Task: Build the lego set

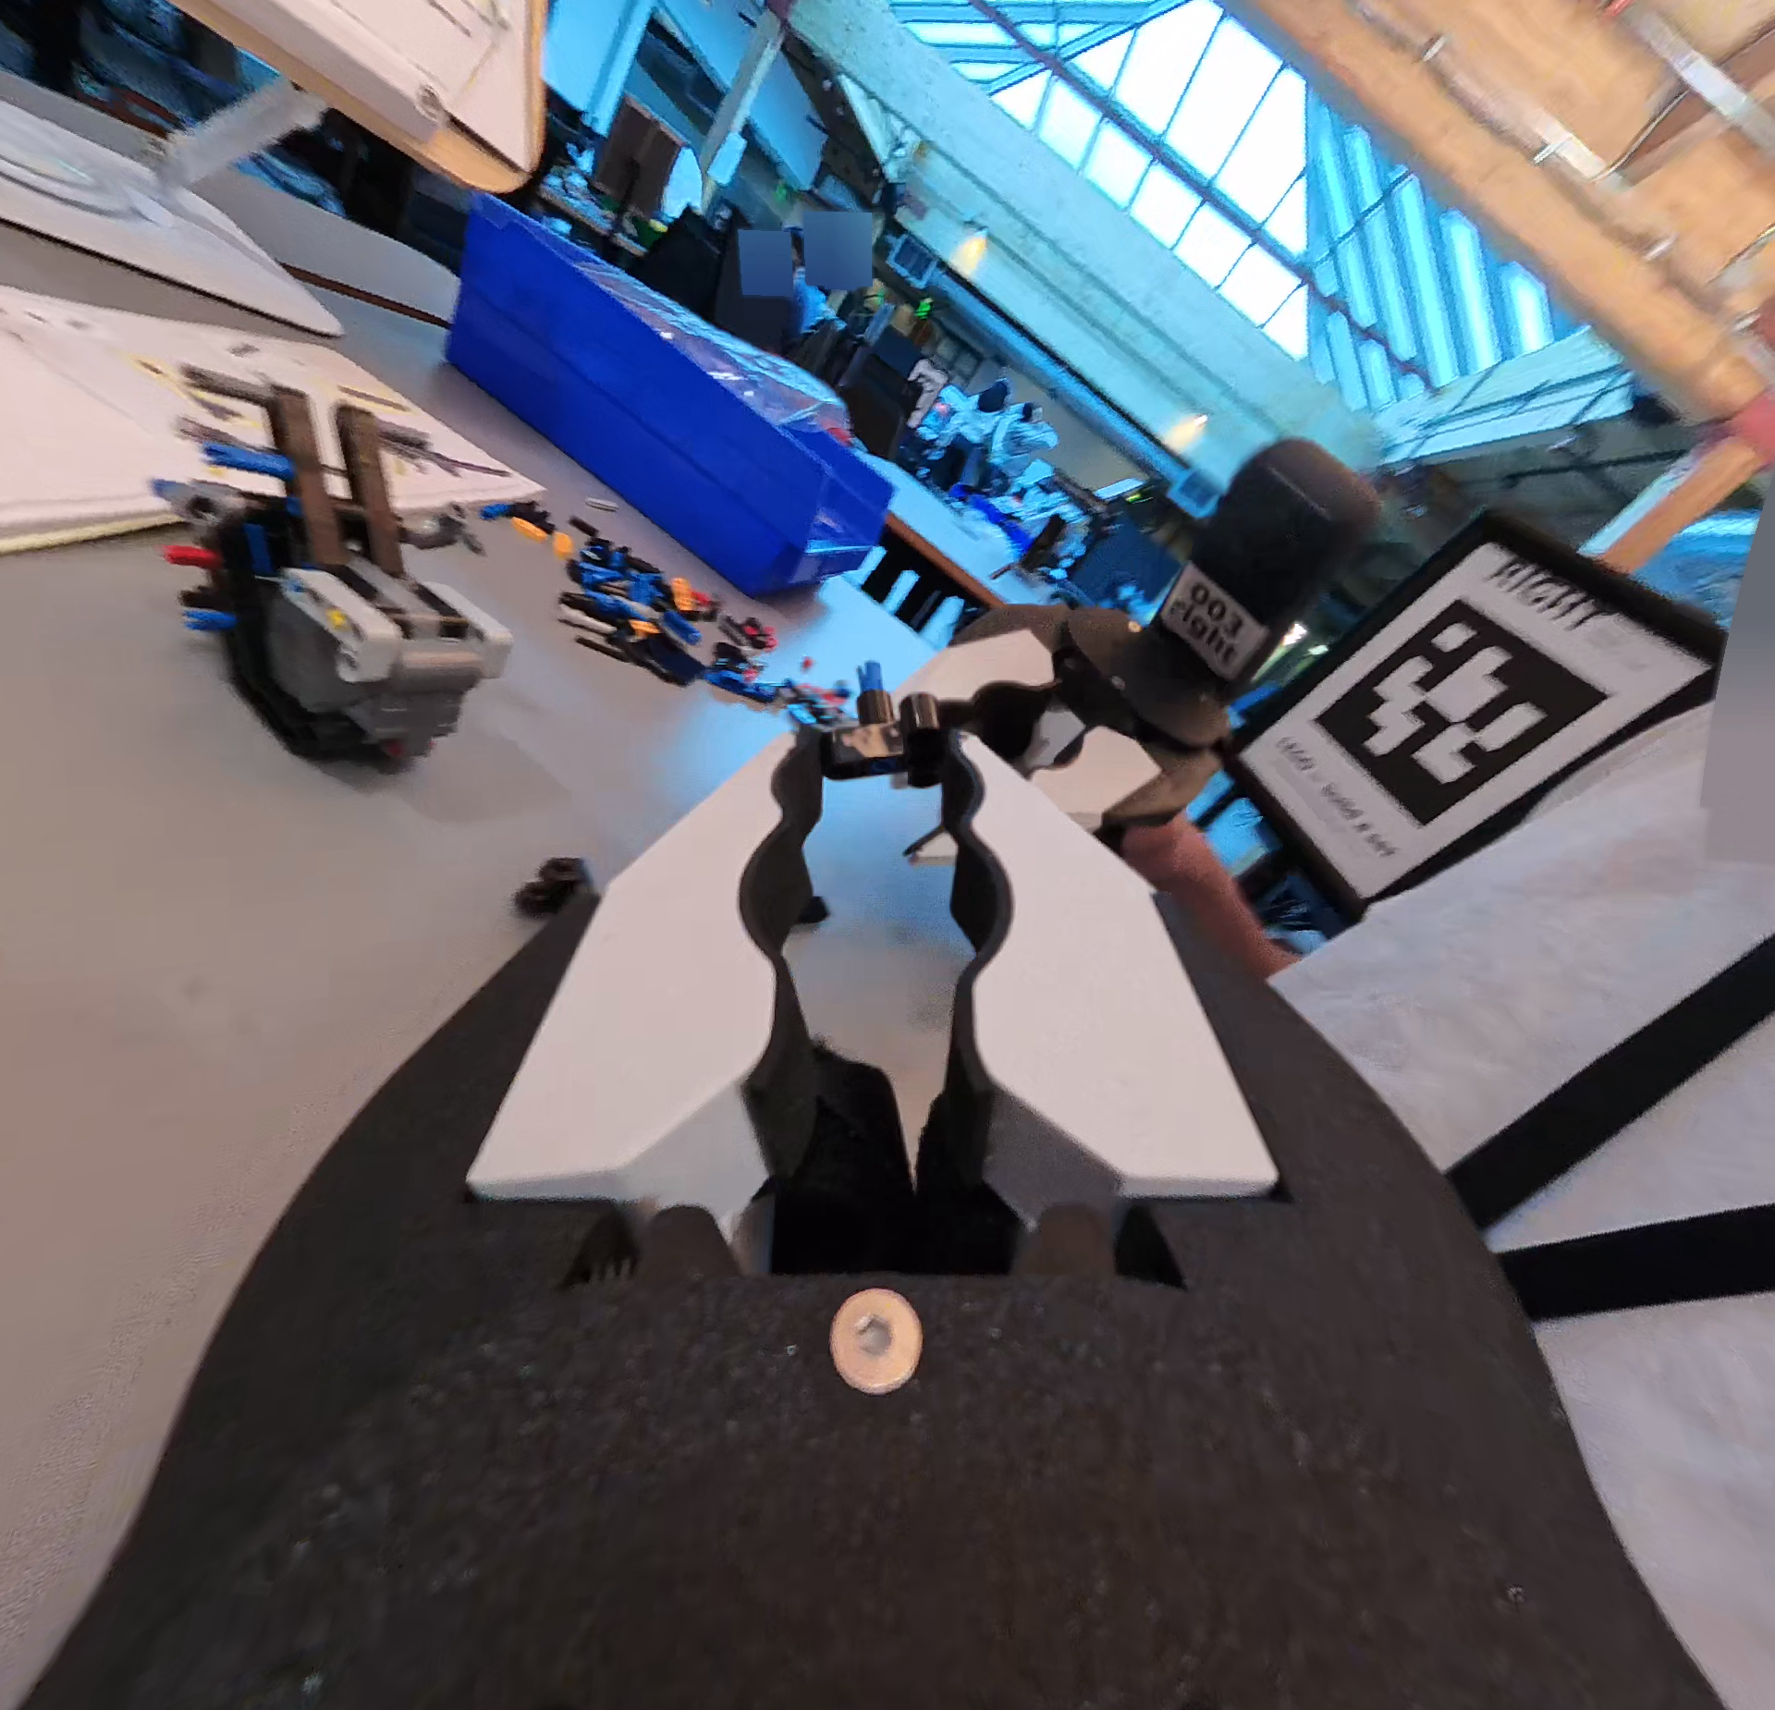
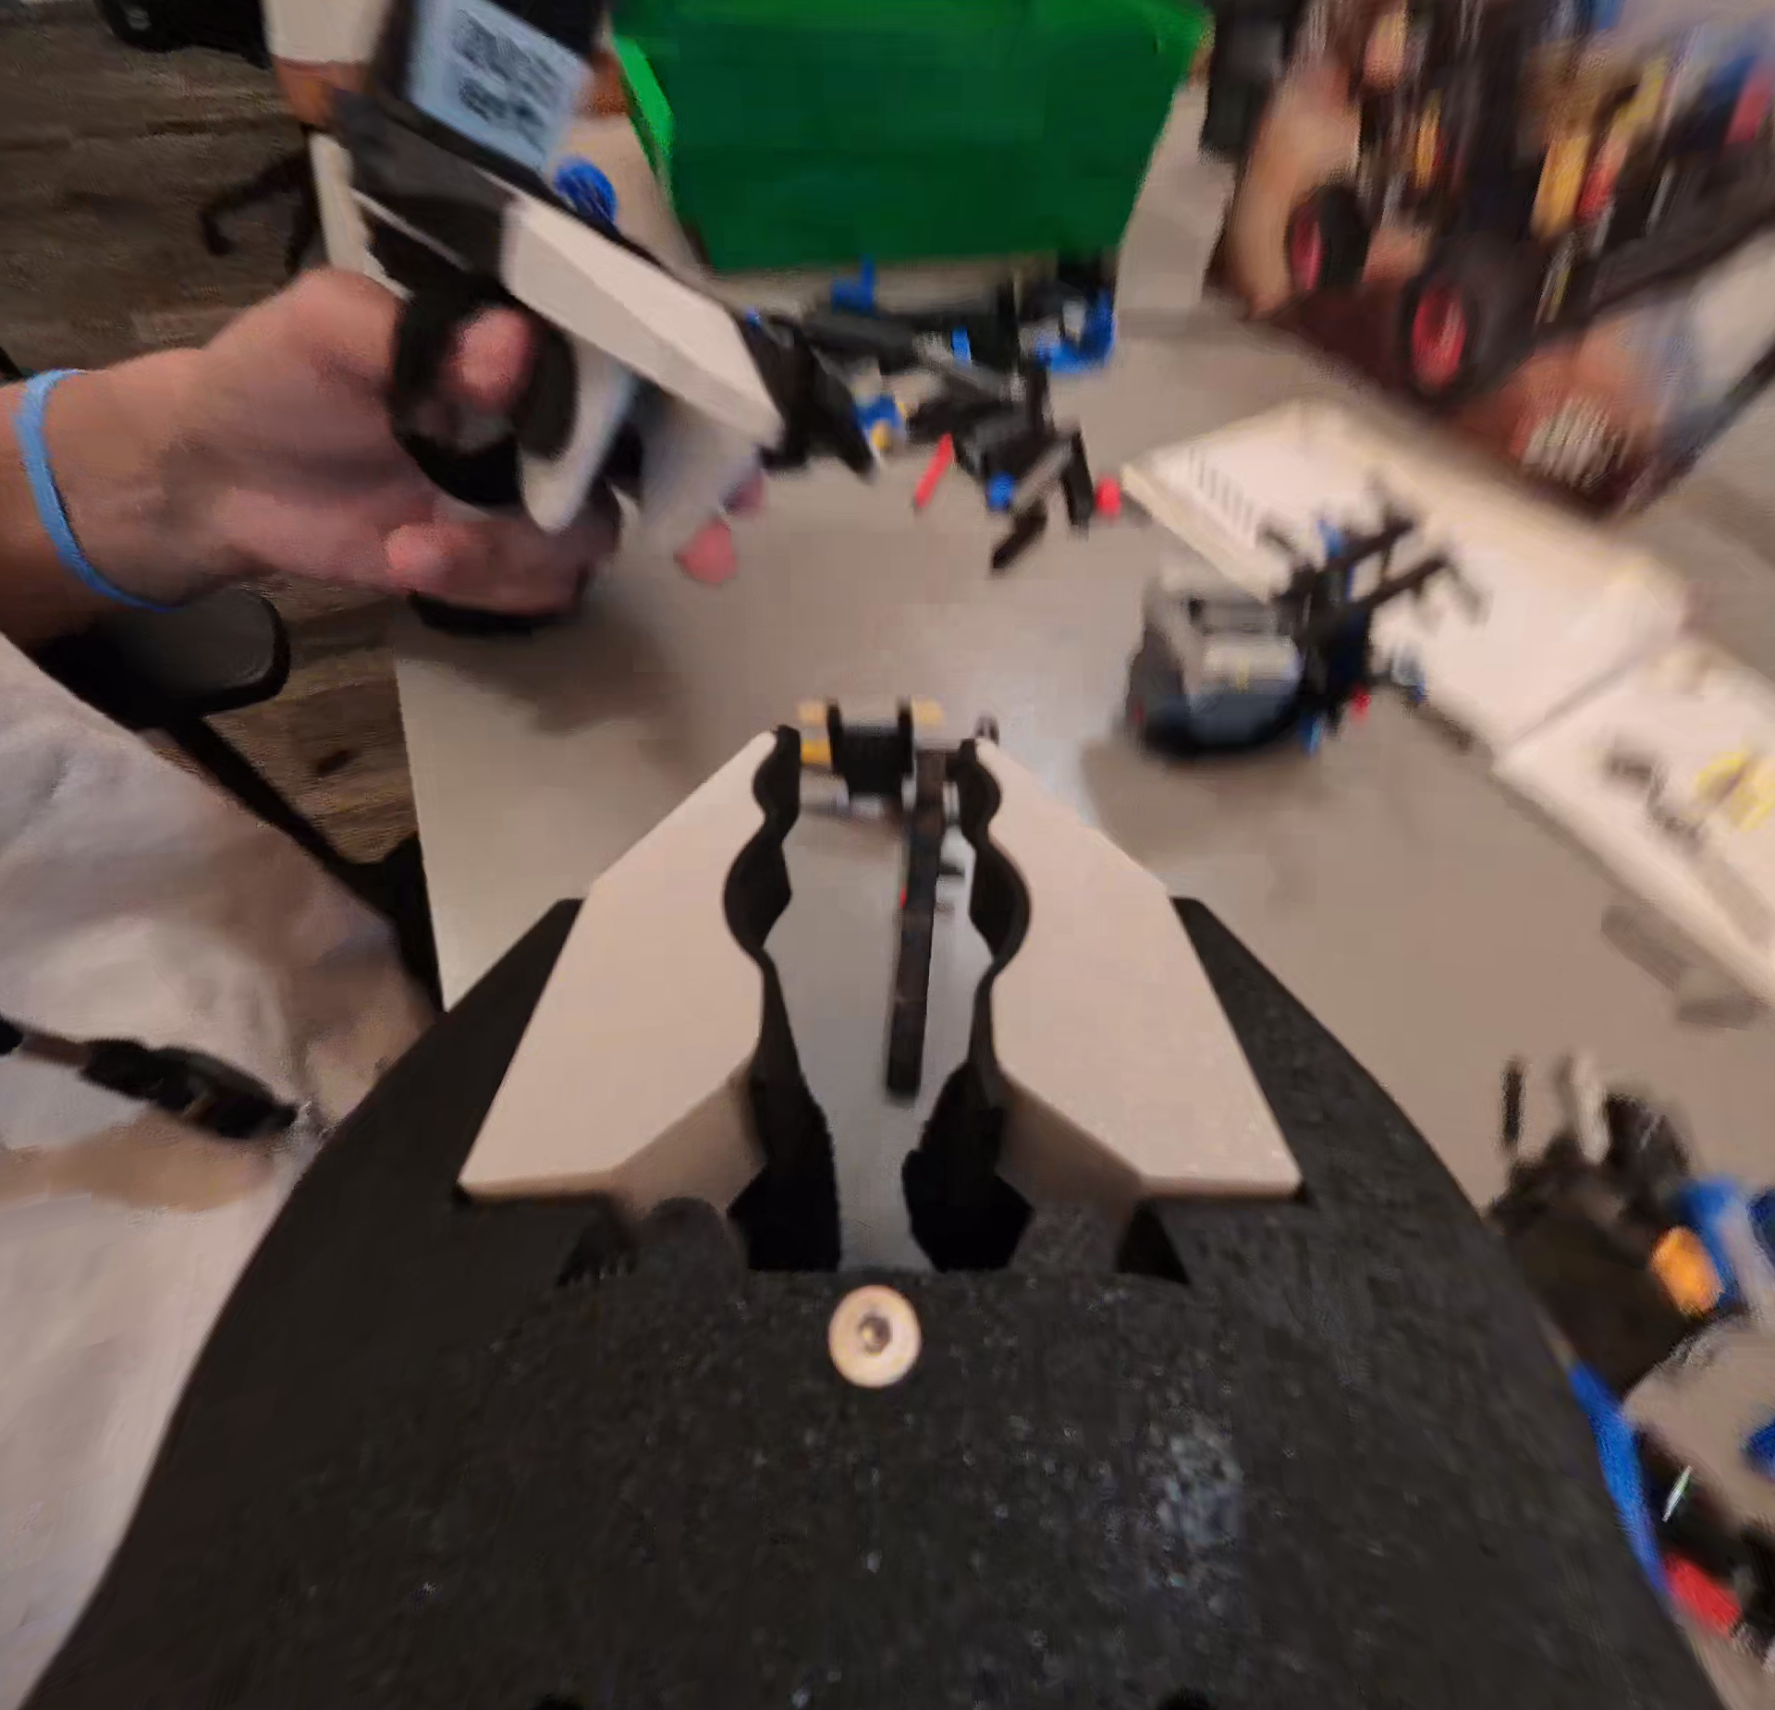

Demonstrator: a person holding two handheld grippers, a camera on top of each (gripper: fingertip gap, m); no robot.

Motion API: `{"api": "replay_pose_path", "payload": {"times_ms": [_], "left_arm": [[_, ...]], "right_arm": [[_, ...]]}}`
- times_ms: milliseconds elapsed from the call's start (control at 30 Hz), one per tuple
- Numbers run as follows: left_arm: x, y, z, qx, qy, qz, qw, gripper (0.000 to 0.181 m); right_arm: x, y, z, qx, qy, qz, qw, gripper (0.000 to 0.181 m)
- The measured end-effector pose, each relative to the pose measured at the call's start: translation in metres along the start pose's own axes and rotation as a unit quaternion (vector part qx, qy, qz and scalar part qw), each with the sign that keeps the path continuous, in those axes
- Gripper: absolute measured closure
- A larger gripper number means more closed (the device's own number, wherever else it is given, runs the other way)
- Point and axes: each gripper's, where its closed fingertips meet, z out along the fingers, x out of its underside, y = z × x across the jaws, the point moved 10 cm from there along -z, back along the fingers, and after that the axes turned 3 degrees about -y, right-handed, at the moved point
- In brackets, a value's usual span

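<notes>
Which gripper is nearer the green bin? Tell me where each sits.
Left. The left gripper hangs just before the green bin; the right gripper is farther back across the table.

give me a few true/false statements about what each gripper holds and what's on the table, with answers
1. The left gripper pinches a small black piece at its fingertips. True.
2. The right gripper is empty. False: it holds a small black and yellow assembly with a long black beam.
3. The storage bin beyond the loose pieces is red. False: it is blue.
4. A partly built grey and black model sits on the table by the instruction booklet. True.
5. The model is held in the air. False: it rests on the table.
</notes>
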Motion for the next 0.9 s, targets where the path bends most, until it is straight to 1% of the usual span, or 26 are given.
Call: {"api": "replay_pose_path", "payload": {"times_ms": [33, 67, 133, 167, 233, 267, 300, 333, 400, 500, 600, 633, 667, 700, 800, 833, 900], "left_arm": [[0.001, -0.001, 0.003, 0.017, -0.004, -0.021, 1.0, 0.159], [0.002, -0.003, 0.005, 0.033, -0.007, -0.042, 0.999, 0.159], [0.004, -0.005, 0.009, 0.065, -0.014, -0.085, 0.994, 0.159], [0.004, -0.005, 0.009, 0.081, -0.015, -0.107, 0.991, 0.159], [0.004, -0.005, 0.01, 0.103, -0.003, -0.152, 0.983, 0.159], [0.004, -0.004, 0.009, 0.117, 0.008, -0.173, 0.978, 0.159], [0.004, -0.004, 0.009, 0.138, 0.028, -0.193, 0.971, 0.159], [0.006, -0.005, 0.009, 0.16, 0.065, -0.214, 0.961, 0.159], [0.013, -0.005, 0.011, 0.192, 0.145, -0.237, 0.941, 0.159], [0.016, -0.005, 0.015, 0.2, 0.185, -0.235, 0.933, 0.159], [0.016, -0.008, 0.019, 0.207, 0.207, -0.225, 0.929, 0.158], [0.015, -0.009, 0.02, 0.209, 0.212, -0.222, 0.928, 0.158], [0.015, -0.01, 0.021, 0.213, 0.217, -0.221, 0.927, 0.158], [0.015, -0.01, 0.022, 0.213, 0.219, -0.218, 0.927, 0.158], [0.01, -0.008, 0.021, 0.205, 0.199, -0.229, 0.93, 0.159], [0.009, -0.007, 0.021, 0.194, 0.197, -0.224, 0.935, 0.159], [0.005, -0.002, 0.02, 0.16, 0.171, -0.215, 0.948, 0.159]], "right_arm": [[-0.008, 0.008, 0.003, 0.005, -0.023, -0.039, 0.999, 0.149], [-0.013, 0.015, 0.006, 0.017, -0.039, -0.064, 0.997, 0.149], [-0.022, 0.026, 0.007, 0.056, -0.079, -0.107, 0.99, 0.158], [-0.024, 0.03, 0.005, 0.076, -0.099, -0.131, 0.984, 0.159], [-0.026, 0.034, -0.003, 0.097, -0.106, -0.196, 0.97, 0.175], [-0.026, 0.035, -0.006, 0.076, -0.092, -0.217, 0.969, 0.174], [-0.027, 0.035, -0.009, 0.044, -0.073, -0.222, 0.971, 0.168], [-0.029, 0.032, -0.013, 0.015, -0.062, -0.217, 0.974, 0.162], [-0.033, 0.026, -0.018, -0.051, -0.059, -0.22, 0.972, 0.163], [-0.037, 0.022, -0.018, -0.138, -0.034, -0.231, 0.962, 0.163], [-0.034, 0.022, -0.012, -0.174, -0.015, -0.239, 0.955, 0.166], [-0.033, 0.023, -0.009, -0.176, -0.011, -0.245, 0.954, 0.166], [-0.031, 0.024, -0.008, -0.175, -0.011, -0.252, 0.952, 0.171], [-0.031, 0.024, -0.007, -0.167, -0.016, -0.26, 0.951, 0.172], [-0.032, 0.023, -0.007, -0.134, -0.03, -0.258, 0.956, 0.177], [-0.031, 0.022, -0.005, -0.122, -0.023, -0.254, 0.959, 0.177], [-0.029, 0.02, 0.0, -0.073, -0.008, -0.23, 0.97, 0.178]]}}
